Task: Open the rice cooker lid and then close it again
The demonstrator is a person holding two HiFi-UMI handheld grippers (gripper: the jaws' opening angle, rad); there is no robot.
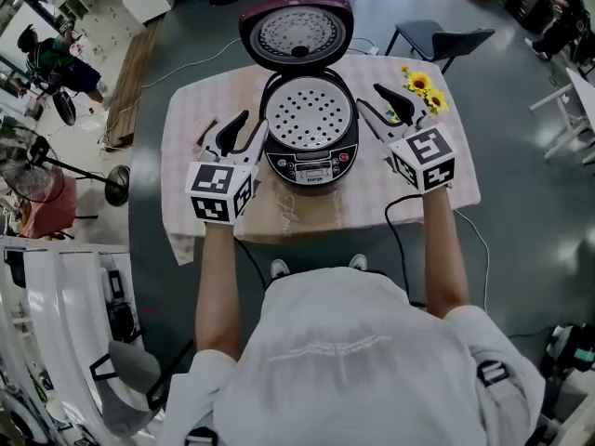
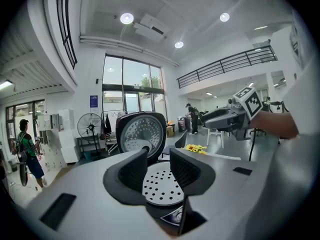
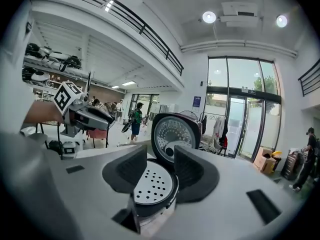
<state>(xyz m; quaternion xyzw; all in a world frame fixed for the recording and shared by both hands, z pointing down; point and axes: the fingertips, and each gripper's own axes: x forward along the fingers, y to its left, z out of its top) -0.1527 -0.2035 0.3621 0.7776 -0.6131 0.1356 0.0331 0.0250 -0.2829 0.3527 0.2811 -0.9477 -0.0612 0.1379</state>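
The round dark red rice cooker (image 1: 310, 161) sits in the middle of the worktop (image 1: 200, 110), which has a pale checked cloth over it. Its round lid (image 1: 297, 31) is open and stands up at the back of the rice cooker, with its shiny silver inside facing the person. In the top of the rice cooker lies a flat silver plate full of small holes (image 1: 310, 112). A dark panel with buttons (image 1: 311, 167) is on the front of the rice cooker.

The left tongs (image 1: 244, 130) are just beside the left side of the rice cooker, up in the air and pointing at it. Their two black jaws stand partly apart with a gap between them. Nothing is in the gap; the plate with holes only shows through it from farther off.

The right tongs (image 1: 368, 96) are just beside the right side of the rice cooker and point at it too. Their jaws are also partly apart, and they hold nothing.

A bunch of yellow flowers (image 1: 420, 89) lies on the worktop to the right of the rice cooker, past the right tongs. A dark chair (image 1: 442, 40) stands on the floor behind the rice cooker, off to the right.
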